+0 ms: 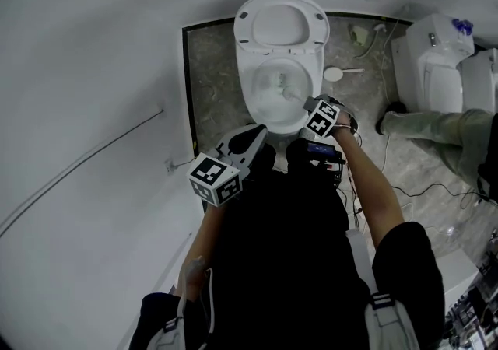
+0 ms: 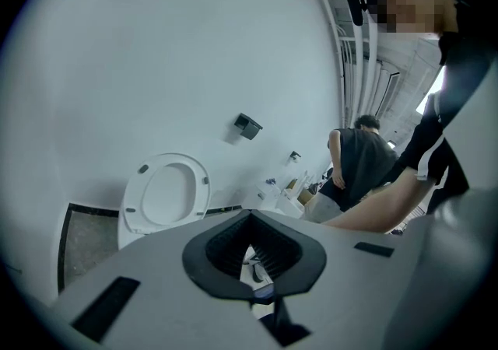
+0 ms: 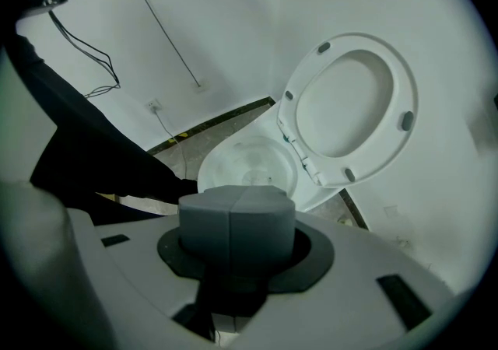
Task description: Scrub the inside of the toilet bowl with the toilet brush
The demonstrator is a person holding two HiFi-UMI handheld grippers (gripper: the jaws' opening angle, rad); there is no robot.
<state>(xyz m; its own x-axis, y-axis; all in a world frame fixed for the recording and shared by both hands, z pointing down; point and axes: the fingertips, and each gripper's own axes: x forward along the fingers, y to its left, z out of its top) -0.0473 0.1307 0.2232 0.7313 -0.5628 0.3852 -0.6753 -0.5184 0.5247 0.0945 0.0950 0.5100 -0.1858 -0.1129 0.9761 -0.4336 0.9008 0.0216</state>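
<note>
A white toilet stands against the wall with its seat (image 1: pixel 282 26) raised; its bowl (image 1: pixel 276 88) is open below me. My right gripper (image 1: pixel 313 110) hangs over the bowl's near right rim, shut on the grey handle (image 3: pixel 233 216) of the toilet brush. The brush (image 1: pixel 289 94) reaches down inside the bowl. In the right gripper view the bowl (image 3: pixel 249 166) and seat (image 3: pixel 354 103) lie beyond the handle. My left gripper (image 1: pixel 250 141) floats by the bowl's near left edge, jaws together and empty, looking past the seat (image 2: pixel 163 193).
A second toilet (image 1: pixel 436 61) stands at the right, with another person's leg (image 1: pixel 436 127) beside it. A white round object (image 1: pixel 334 74) and cables (image 1: pixel 420 189) lie on the grey floor. The white wall (image 1: pixel 93 68) is close on the left.
</note>
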